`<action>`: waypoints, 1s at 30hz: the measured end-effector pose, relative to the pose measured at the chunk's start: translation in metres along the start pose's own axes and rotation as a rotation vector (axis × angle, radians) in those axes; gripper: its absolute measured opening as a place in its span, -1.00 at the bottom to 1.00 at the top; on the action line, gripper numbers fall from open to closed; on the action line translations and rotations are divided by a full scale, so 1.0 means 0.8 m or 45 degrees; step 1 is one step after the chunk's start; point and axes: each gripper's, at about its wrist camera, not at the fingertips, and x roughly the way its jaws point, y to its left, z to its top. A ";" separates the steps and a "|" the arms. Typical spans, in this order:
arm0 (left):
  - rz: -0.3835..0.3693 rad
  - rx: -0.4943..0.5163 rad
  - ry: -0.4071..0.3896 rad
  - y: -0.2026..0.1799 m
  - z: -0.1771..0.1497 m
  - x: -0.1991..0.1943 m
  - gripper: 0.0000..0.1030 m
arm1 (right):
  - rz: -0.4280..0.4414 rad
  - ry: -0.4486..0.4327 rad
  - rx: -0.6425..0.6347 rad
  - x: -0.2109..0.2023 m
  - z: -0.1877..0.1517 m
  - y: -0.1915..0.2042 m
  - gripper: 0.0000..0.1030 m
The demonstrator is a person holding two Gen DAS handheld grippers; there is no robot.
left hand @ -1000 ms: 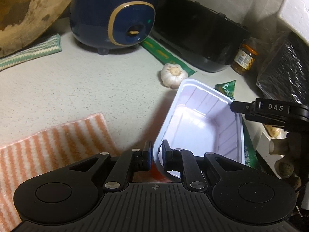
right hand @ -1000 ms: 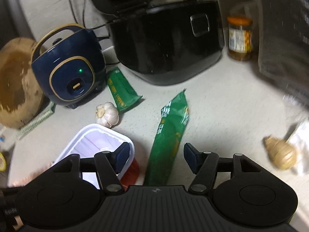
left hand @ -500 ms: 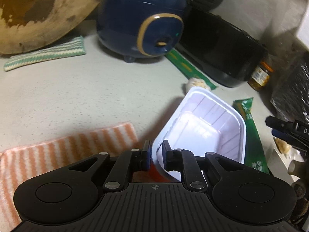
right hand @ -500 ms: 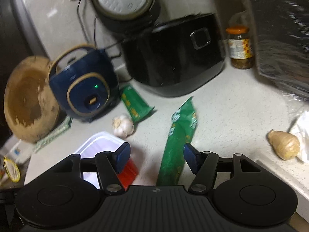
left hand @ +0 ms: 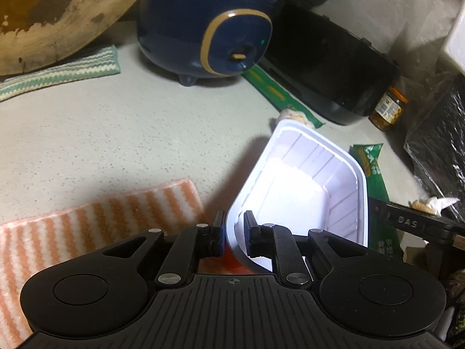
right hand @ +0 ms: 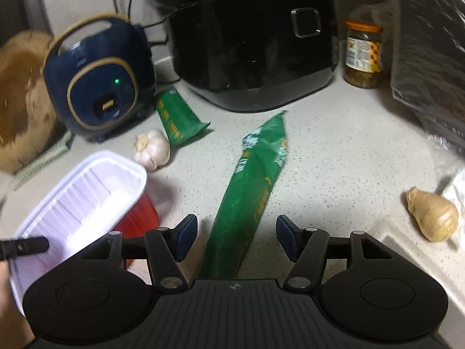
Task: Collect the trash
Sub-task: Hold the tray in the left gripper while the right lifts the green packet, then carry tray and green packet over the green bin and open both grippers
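Left gripper (left hand: 234, 234) clamped on the near rim of the white plastic tray (left hand: 305, 192), tilted above the countertop (left hand: 116, 145). Right gripper (right hand: 235, 240) apart, straddling the long green wrapper (right hand: 255, 186) lying mid-counter, pads not touching. Probably light, thin, crinkly and slippery; best pinched across its near end. Wrapper's near end hidden under the gripper body; print unreadable.

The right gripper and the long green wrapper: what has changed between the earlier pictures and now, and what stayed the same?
The right gripper has come down closer over the long green wrapper, which now reaches up between its open fingers; they do not press on it yet. Nothing was taken or released. The left gripper stays clamped on the rim of the white tray. The wrapper and the garlic lie as before on the counter.
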 end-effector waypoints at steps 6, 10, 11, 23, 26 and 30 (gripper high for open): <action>-0.035 0.022 -0.013 -0.004 -0.002 0.005 -0.65 | -0.028 -0.005 -0.068 0.004 0.002 0.010 -0.32; -0.075 0.003 -0.026 0.001 -0.002 0.008 -0.65 | 0.011 0.021 -0.039 0.000 0.004 0.008 -0.49; -0.089 0.003 -0.031 0.002 -0.002 0.009 -0.64 | 0.018 0.026 -0.019 -0.002 0.004 0.006 -0.53; -0.283 0.037 -0.016 0.001 0.008 0.019 -0.74 | 0.016 -0.043 0.237 -0.086 -0.019 -0.004 -0.57; -0.365 0.064 0.005 0.000 0.007 0.021 -0.73 | -0.015 -0.059 0.344 -0.118 -0.040 -0.007 -0.57; -0.433 0.119 0.032 -0.005 0.004 0.023 -0.74 | -0.091 -0.087 0.462 -0.161 -0.072 -0.007 -0.57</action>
